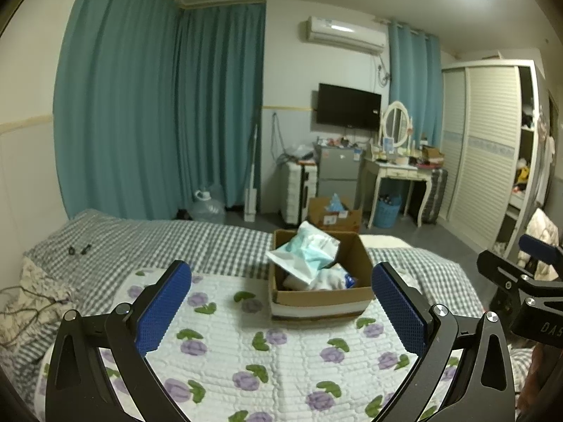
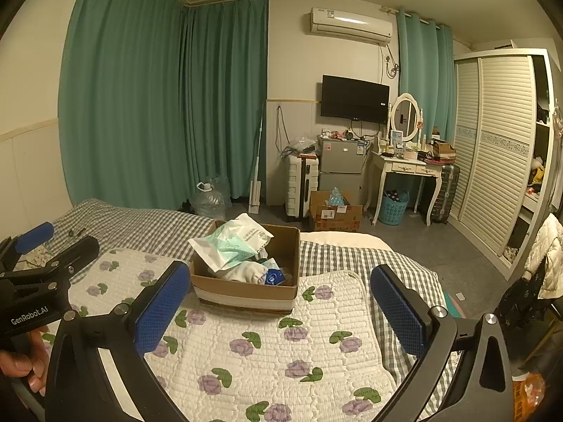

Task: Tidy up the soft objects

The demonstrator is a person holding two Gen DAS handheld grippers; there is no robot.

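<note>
Left wrist view is showing the left hand-held gripper (image 1: 281, 313) hovering above the floral quilted pad (image 1: 281, 358) with its blue fingers spread wide and nothing between them. The right hand-held gripper (image 2: 279, 311) is doing the same in its own view, fingers spread and holding nothing, and its body is also peeking in at the right edge of the left view.

Straight ahead of both, the cardboard box (image 2: 246, 293) is sitting on the pad, on the bed with the grey checked sheet (image 1: 158, 242). It is already holding soft packs: a pale green and white plastic pouch (image 2: 232, 246) is sticking up above the rim, leaning toward the box's left wall, with a white bundle (image 2: 242, 270) and a small blue packet (image 2: 274, 276) lower down beside it.

No loose soft item is lying on the pad within reach, so the step in hand is probably tidying what is in the box. To do that well, one gripper should be steadying the box wall while the other is closing on the pouch near its middle, not its thin corner, since the film is looking slippery and likely to crumple. Pressing it down flat, slowly, should be keeping the light box from sliding on the quilting.
</note>
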